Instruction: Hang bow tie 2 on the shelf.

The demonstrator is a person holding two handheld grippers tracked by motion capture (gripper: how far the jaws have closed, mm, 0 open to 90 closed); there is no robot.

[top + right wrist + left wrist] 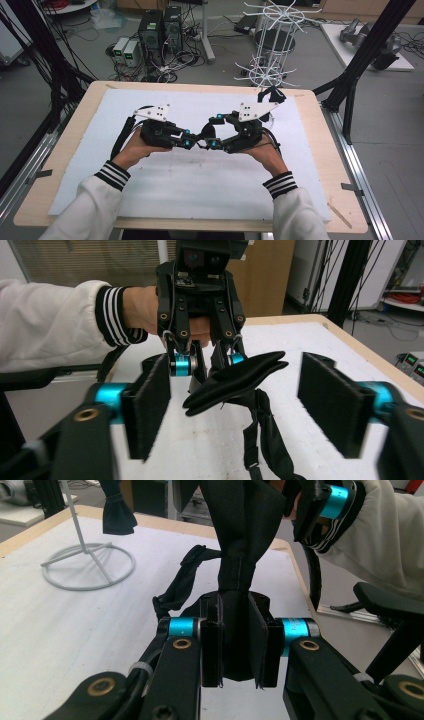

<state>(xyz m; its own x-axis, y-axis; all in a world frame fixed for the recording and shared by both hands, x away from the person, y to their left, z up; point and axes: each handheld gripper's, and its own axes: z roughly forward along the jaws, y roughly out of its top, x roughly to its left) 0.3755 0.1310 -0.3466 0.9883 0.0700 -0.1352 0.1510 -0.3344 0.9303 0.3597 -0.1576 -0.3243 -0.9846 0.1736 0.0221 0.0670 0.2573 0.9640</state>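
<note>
The person wears white sleeves (pixel 92 205) ending in black-and-white striped cuffs (pixel 113 175), seen at the lower left and lower right of the high view. The left hand-held gripper (pixel 186 143) and right hand-held gripper (pixel 212 143) are black, each topped by a grey three-cornered plate (pixel 154 112) dotted with small dark holes. Black cables (pixel 122 136) loop from their backs. Cyan cylinders (pixel 181 627) sit at the jaw joints, with brass-coloured screws (pixel 182 643) on the black link arms. The jaws carry flat, black, rough-textured pads (pixel 148 405).
</note>
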